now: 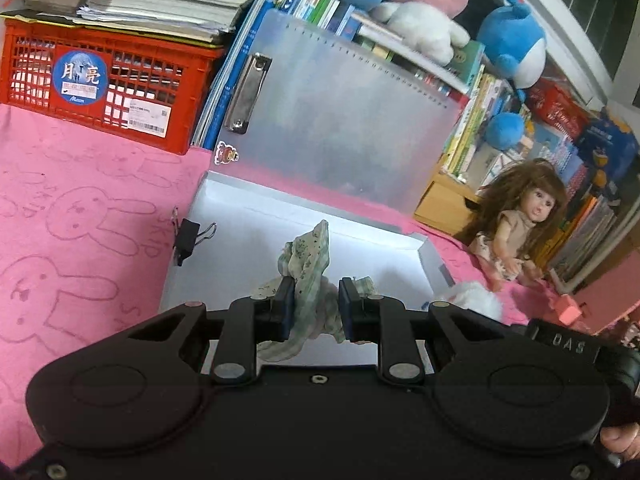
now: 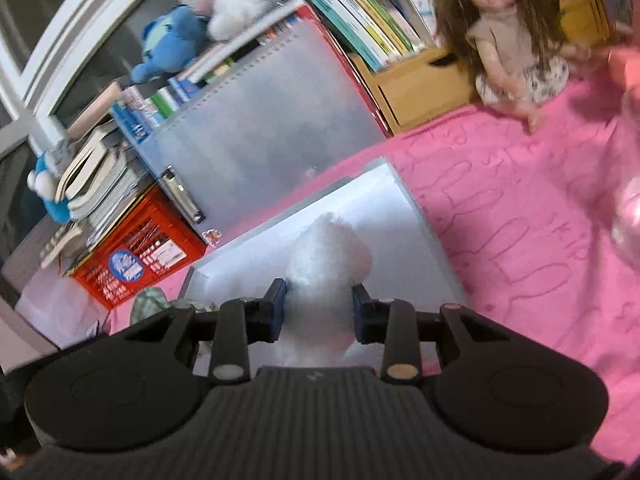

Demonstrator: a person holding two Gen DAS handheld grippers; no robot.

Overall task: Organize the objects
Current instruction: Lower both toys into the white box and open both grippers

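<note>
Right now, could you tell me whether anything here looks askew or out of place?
Little stands out. A black binder clip is clamped on the white box rim, its purpose unclear, and the doll sits loose on the pink cloth beside the books.

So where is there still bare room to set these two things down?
Bare floor of the white box, behind the green cloth and white plush. Pink blanket between box and red crate. Crowded: books and doll.

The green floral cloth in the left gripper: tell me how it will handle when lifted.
The green floral cloth looks floppy: it droops in folds around the left gripper. Probably light and thin. It may trail onto the white box rather than lift clear.
</note>
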